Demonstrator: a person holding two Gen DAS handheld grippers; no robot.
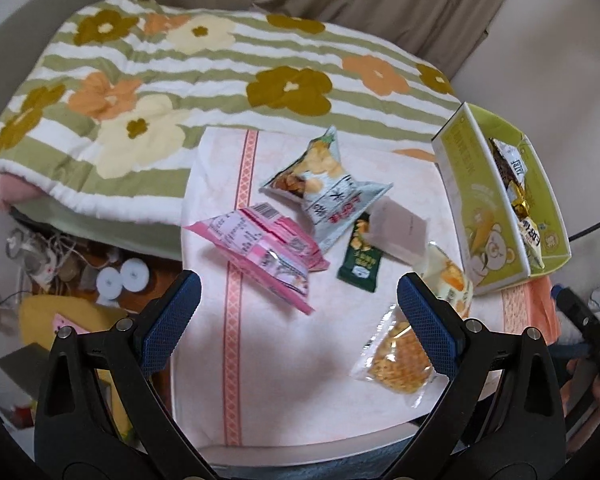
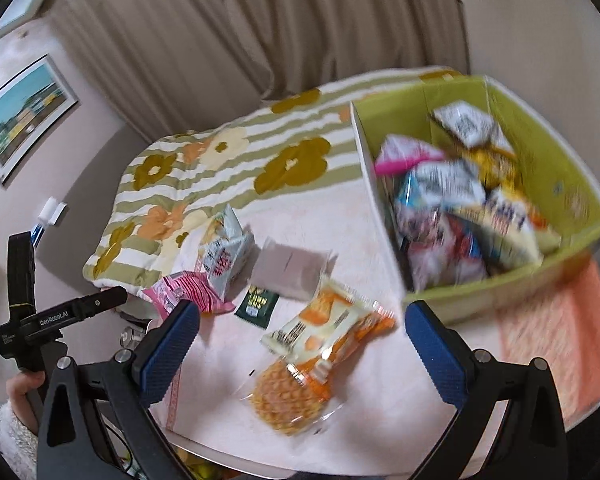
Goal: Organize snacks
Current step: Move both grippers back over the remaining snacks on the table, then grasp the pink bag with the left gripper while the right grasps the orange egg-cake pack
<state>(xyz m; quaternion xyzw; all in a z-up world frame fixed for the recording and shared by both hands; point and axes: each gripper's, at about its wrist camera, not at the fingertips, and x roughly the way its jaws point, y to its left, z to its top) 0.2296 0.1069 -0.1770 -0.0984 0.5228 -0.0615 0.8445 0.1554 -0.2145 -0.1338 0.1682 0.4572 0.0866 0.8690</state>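
Observation:
Loose snacks lie on a pink cloth [image 1: 284, 360]: a pink packet [image 1: 266, 252], a pale blue chip bag [image 1: 324, 184], a dark green packet [image 1: 360, 258], a grey sachet [image 1: 398, 232], an orange-white packet [image 2: 328, 322] and a clear bag of yellow puffs [image 2: 290, 398]. A green box [image 2: 556, 184] at the right holds several snacks; it also shows in the left wrist view [image 1: 480, 204]. My left gripper [image 1: 298, 322] is open and empty above the cloth. My right gripper [image 2: 302, 346] is open and empty over the orange-white packet.
A flowered green-striped quilt [image 1: 180, 80] lies behind the cloth. Curtains [image 2: 260, 28] hang at the back. Clutter sits on the floor at the left [image 1: 80, 280]. An orange cloth [image 2: 556, 328] lies under the box's near side.

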